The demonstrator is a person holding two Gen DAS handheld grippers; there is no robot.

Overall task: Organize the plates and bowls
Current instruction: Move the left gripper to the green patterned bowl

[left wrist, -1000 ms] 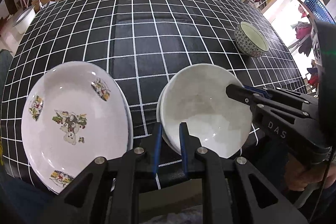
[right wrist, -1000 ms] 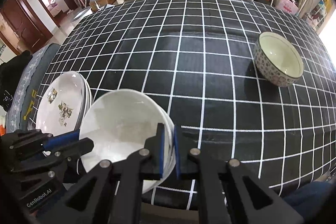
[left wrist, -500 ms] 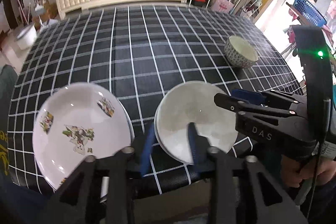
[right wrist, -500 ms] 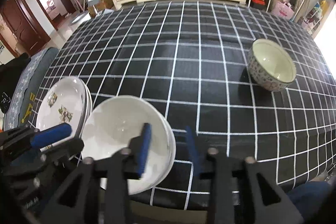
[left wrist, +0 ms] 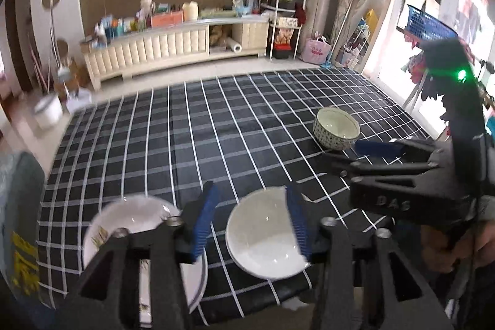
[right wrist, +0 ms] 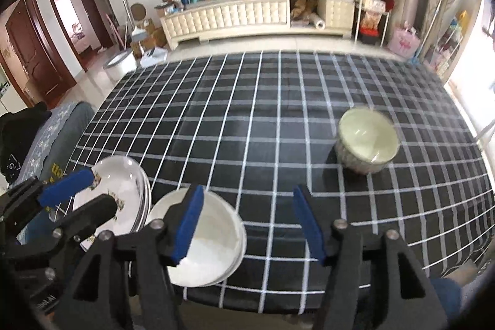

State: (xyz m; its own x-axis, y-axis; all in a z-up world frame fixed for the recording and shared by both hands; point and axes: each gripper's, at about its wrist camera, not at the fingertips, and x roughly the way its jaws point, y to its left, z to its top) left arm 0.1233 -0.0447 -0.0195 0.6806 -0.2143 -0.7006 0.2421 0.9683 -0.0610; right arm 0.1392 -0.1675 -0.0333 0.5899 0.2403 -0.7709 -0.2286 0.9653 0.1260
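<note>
Both grippers hover above the table's near edge, left gripper [left wrist: 252, 220] and right gripper [right wrist: 255, 221] spread wide, gripping nothing.

Left gripper [left wrist: 252, 221] is hanging above the table's near edge, blue-padded jaws spread wide, gripping nothing. White bowl [left wrist: 263, 240] is sitting on the black grid tablecloth [left wrist: 191, 144], beside a floral plate [left wrist: 130, 225]. Patterned bowl [left wrist: 336, 128] is standing well apart, far right. Right gripper [left wrist: 349, 156] is reaching in from the right, a hand [left wrist: 445, 249] gripping its handle.
</note>
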